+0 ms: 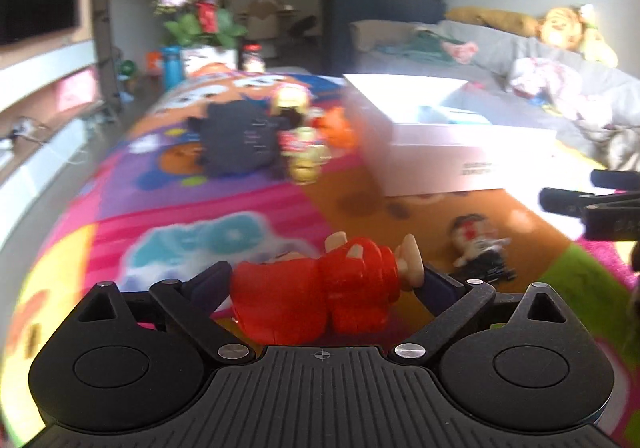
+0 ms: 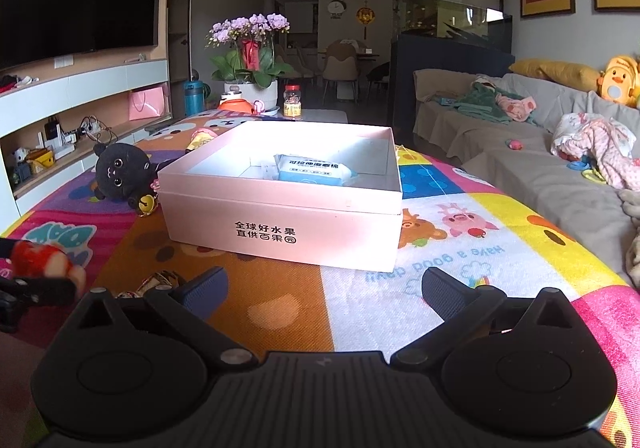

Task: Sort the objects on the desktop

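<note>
One red figurine (image 1: 320,296) crosswise between left gripper (image 1: 326,288) jaws, feet rightward.

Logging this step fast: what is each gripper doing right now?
Left gripper: closed on the red toy figure.
Right gripper: open, holding nothing, facing the pink box.

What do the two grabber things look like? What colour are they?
Both look alike. The left gripper and the right gripper are matte black plastic with a ribbed middle plate, a round disc on each side, and angled link bars joined by shiny silver pins. Each has two stubby fingers with dark blue, dimpled pads. A small crosshair mark sits on the left one's plate. No cables or sleeves show.
</note>
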A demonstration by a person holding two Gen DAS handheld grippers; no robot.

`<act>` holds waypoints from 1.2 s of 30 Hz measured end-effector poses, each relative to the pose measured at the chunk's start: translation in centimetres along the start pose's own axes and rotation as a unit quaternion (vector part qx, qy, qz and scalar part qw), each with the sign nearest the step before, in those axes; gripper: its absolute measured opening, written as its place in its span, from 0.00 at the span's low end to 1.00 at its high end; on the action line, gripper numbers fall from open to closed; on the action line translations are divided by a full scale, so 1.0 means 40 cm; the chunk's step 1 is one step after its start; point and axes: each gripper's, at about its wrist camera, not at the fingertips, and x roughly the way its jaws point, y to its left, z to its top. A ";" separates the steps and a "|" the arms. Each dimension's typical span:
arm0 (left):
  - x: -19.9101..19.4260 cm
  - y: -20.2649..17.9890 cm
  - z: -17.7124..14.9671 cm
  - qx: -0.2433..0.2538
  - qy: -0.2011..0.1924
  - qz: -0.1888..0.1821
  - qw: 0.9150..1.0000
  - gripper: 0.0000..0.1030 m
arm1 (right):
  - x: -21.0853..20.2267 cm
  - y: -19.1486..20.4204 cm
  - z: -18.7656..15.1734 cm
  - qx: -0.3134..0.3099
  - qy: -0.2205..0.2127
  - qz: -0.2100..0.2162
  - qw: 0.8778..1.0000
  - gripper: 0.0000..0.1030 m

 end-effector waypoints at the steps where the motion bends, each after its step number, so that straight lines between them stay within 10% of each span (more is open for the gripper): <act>1: -0.007 0.008 -0.007 0.000 0.004 0.014 1.000 0.97 | -0.001 0.004 0.001 -0.005 -0.001 -0.001 1.000 1.00; 9: -0.043 0.079 -0.046 -0.013 0.037 0.004 0.999 0.98 | 0.008 0.069 0.050 0.026 0.048 0.140 0.989 0.97; 14: -0.055 0.077 -0.035 -0.022 0.033 -0.003 0.999 0.99 | 0.067 0.153 0.049 -0.012 0.104 0.161 0.981 0.52; 19: -0.038 0.086 -0.005 -0.055 0.050 -0.025 0.997 0.99 | 0.033 0.125 0.021 -0.026 0.094 0.145 0.985 0.41; 29: 0.103 -0.008 0.079 -0.041 0.073 -0.033 0.996 1.00 | -0.032 -0.007 -0.040 0.013 0.082 0.081 0.993 0.43; 36: 0.120 -0.126 0.079 0.045 0.071 -0.091 0.992 1.00 | -0.022 -0.020 -0.038 0.038 0.080 0.076 0.993 0.66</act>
